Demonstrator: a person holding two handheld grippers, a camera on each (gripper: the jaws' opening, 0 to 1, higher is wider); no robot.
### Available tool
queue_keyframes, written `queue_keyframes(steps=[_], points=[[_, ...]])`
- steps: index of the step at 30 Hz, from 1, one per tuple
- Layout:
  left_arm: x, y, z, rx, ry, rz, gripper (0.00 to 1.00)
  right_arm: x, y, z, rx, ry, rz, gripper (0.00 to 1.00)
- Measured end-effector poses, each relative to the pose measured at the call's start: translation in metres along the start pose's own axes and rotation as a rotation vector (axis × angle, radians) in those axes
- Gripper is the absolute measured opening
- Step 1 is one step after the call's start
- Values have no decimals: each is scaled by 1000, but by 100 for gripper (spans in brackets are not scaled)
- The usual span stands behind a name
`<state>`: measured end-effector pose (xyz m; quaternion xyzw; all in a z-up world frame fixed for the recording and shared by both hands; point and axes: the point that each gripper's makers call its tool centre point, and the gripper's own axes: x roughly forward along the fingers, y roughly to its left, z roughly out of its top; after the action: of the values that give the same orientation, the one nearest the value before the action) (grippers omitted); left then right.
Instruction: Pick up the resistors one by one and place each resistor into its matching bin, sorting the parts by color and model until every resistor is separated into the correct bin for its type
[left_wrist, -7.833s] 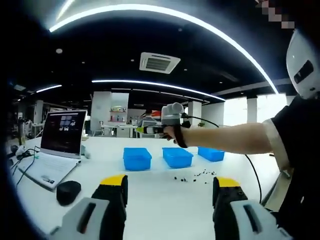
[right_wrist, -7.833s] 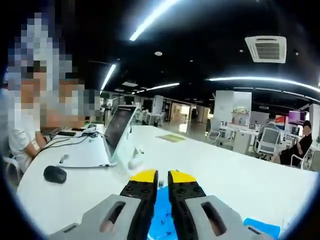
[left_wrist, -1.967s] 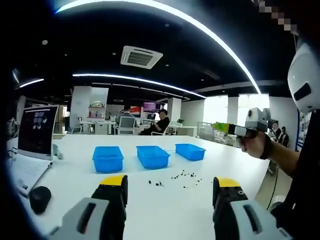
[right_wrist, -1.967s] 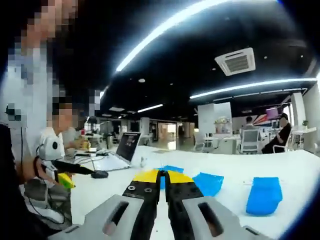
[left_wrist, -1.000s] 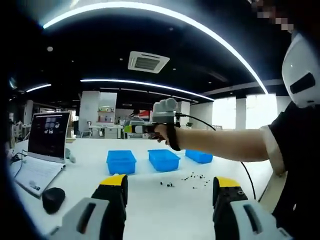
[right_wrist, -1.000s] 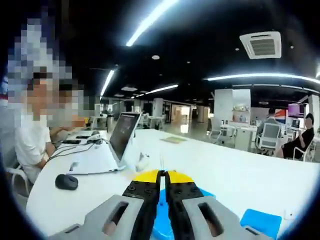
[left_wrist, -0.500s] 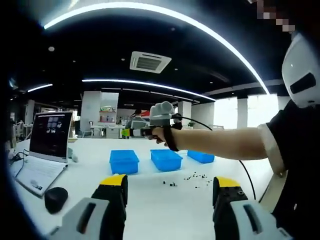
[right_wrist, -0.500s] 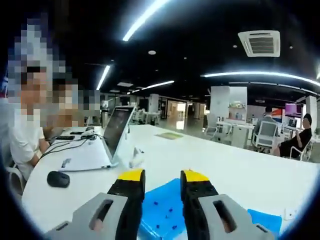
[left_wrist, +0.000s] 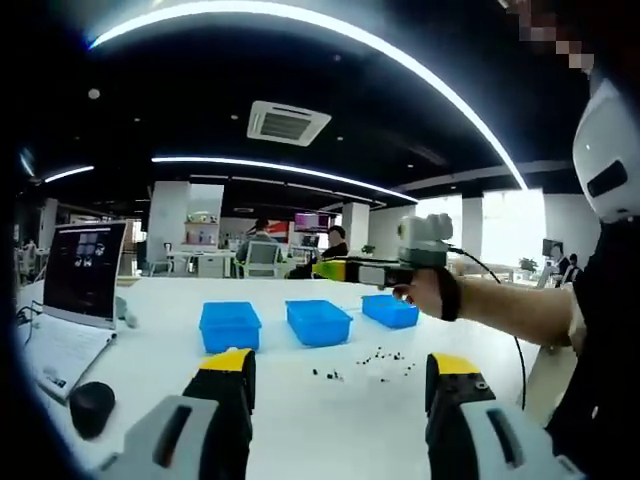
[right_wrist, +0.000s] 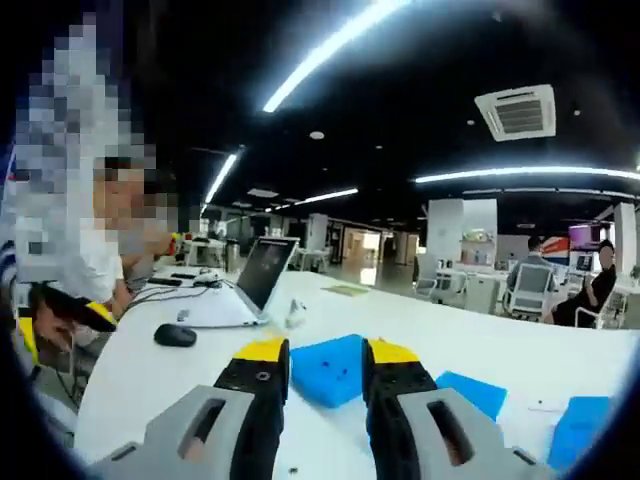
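Three blue bins stand in a row on the white table: left bin (left_wrist: 230, 325), middle bin (left_wrist: 318, 320), right bin (left_wrist: 390, 310). Small dark resistors (left_wrist: 385, 357) lie scattered in front of them, with a few more resistors (left_wrist: 325, 375) nearer me. My left gripper (left_wrist: 342, 365) hovers low over the table, open and empty. A hand holds my right gripper (left_wrist: 328, 270) in the air above the middle and right bins. In the right gripper view, my right gripper (right_wrist: 327, 352) is open and empty, with a blue bin (right_wrist: 330, 368) showing beyond its jaws.
An open laptop (left_wrist: 75, 290) and a black mouse (left_wrist: 90, 408) sit at the table's left end. In the right gripper view the laptop (right_wrist: 255, 275), the mouse (right_wrist: 175, 335), two more bins (right_wrist: 475, 392) and a seated person (right_wrist: 100, 270) appear. Office chairs and people are far behind.
My right gripper went from shut to open over the left bin, then swung back to the right, away from it. My left gripper stayed open and nearly still.
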<state>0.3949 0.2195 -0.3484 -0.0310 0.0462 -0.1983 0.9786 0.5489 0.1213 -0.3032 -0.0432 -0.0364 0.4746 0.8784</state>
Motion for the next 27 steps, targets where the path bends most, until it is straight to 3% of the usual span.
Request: queue_keyframes(steps=[7,11,15,18,21,27], points=[[19,-11,-1,-6,1,-52,70,-102,6,-5,37,-17,-88,31],[24,-19,-1,-1,5,-77,70,-163,7,-16,49,2,-164,31],[26,-23,-2,3,12,-88,70,-209,7,-29,81,41,-244,30],[25,-25,-4,6,20,-94,70,-226,8,-33,94,55,-273,30],[25,-28,-6,9,29,-99,70,-229,9,-37,84,81,-271,30],[21,-28,-7,8,34,-92,70,-214,6,-43,64,145,-181,30]])
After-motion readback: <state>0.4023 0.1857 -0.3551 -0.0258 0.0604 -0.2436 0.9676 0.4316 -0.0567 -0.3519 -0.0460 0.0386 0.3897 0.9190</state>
